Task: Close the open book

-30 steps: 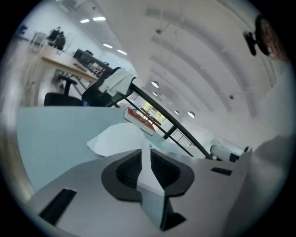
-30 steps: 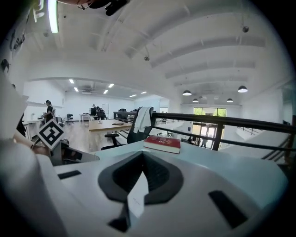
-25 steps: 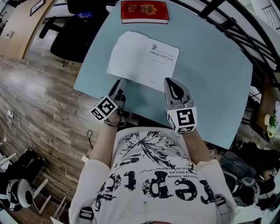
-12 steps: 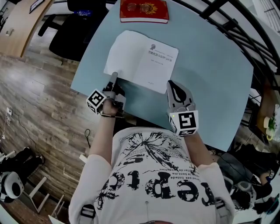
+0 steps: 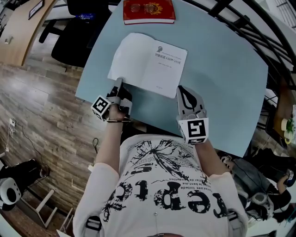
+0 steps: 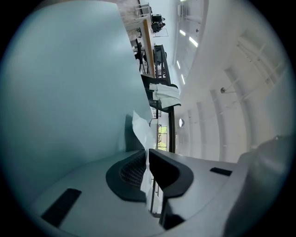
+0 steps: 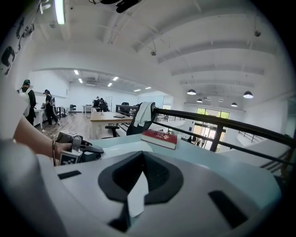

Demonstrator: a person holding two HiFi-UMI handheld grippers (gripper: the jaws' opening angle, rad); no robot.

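left hand-held gripper [image 5: 120, 82] on its side at the near-left corner of the open book [image 5: 148, 64]; its jaws have just been closing and pinch a thin white page [image 6: 141, 127] between the pads; right hand-held gripper [image 5: 182, 90] sits just off the book's near-right corner, jaws together, with a pale sliver in the slit that I can't identify; book lies open mid-tabletop [image 5: 222, 83], print on its right page; red book [image 5: 148, 11] lies shut at the far edge, apart from the open one
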